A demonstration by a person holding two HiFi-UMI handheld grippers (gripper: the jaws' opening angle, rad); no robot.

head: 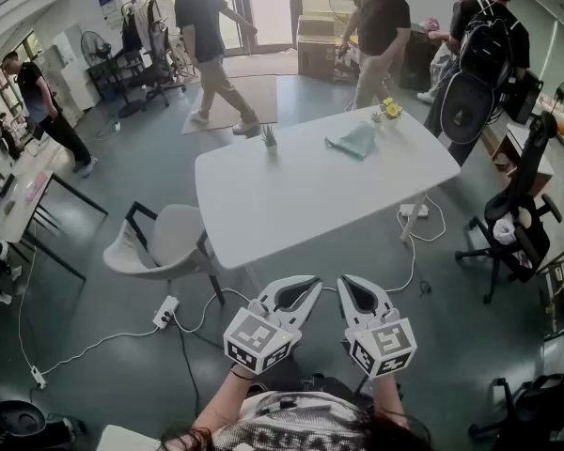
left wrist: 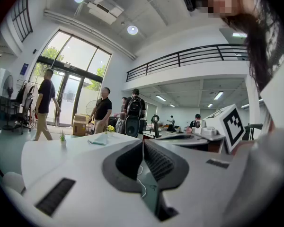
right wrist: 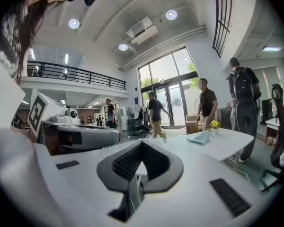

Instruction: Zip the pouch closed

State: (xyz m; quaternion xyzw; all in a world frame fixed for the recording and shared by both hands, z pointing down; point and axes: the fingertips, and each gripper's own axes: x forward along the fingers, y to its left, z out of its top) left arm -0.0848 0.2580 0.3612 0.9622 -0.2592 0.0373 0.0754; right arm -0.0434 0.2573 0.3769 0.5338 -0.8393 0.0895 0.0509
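Reach is the first problem: the pouch [head: 355, 141] lies on the far right part of the white bench [head: 301, 195], in the upper middle of the head view, well apart from both tools. The left tool [head: 310, 281] and the right tool [head: 347, 282] hang side by side at the lower centre, short of the bench's near edge. Each has its jaws together with nothing between them, as both gripper views show.

We judge the step in hand to be the approach. To do it well, we should walk round to the pouch's side and not stretch across the bench. We then part both tools before lowering them. One tool should pin the fabric at the zip's end while the other takes the pull. From here the pouch is too small to tell where the pull sits, so we should check that up close.

A small potted plant [head: 269, 138] and some yellow flowers [head: 390, 109] stand near the pouch and could be knocked. A chair [head: 155, 244] sits at the bench's left side. A power strip [head: 165, 312] and its cable [head: 207, 306] trail over the floor in front of us, a tripping risk. People [head: 211, 45] walk beyond the bench.
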